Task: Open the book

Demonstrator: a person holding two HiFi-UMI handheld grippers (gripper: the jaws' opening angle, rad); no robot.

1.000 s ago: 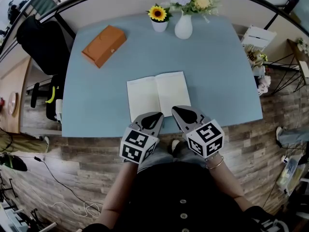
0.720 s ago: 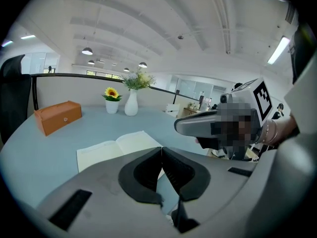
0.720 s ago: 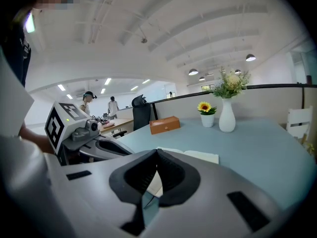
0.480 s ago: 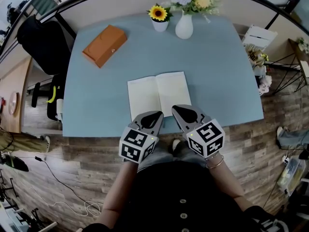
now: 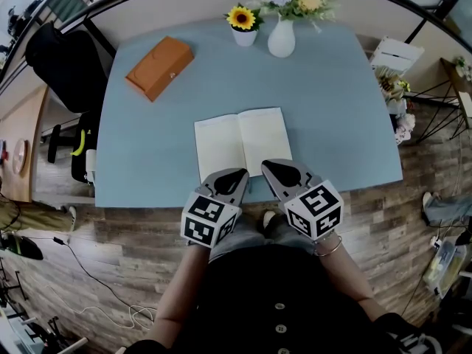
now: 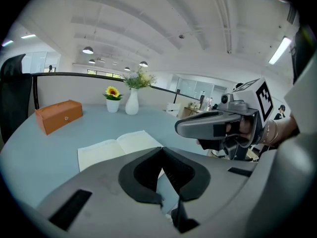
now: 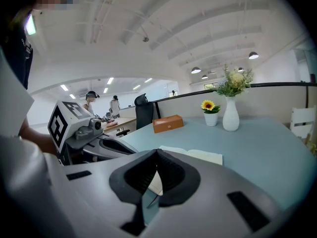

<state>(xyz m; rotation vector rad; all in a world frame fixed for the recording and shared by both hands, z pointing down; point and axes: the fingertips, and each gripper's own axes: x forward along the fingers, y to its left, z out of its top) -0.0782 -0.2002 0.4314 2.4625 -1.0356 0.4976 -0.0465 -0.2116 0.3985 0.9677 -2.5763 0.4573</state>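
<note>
The book (image 5: 242,143) is seen lying open and flat on the table (image 5: 147,146), with two pale pages spread on either side of its spine. The left gripper (image 5: 237,175) is held at the book's near edge, by the left page. The right gripper (image 5: 270,167) is held at that same edge, by the right page. Whether either tip rests on the paper cannot be told. In each gripper view the jaws are shown pressed together at the tips, and nothing is pinched between them.

Against the pictures from a second and half a second earlier, almost nothing is changed. The book is found open in the same place, the same pages are shown, and both grippers are kept closed at its near edge.

Beyond the book to the far left an orange box (image 5: 158,68) is set. Straight beyond it stand a vase (image 5: 281,39) and a sunflower pot (image 5: 243,28). All three are well apart from the book.

From this stillness the opening is judged to be done and the task at or near its end. Only a withdrawal from the book's near edge seems called for, with care that no page is dragged.
</note>
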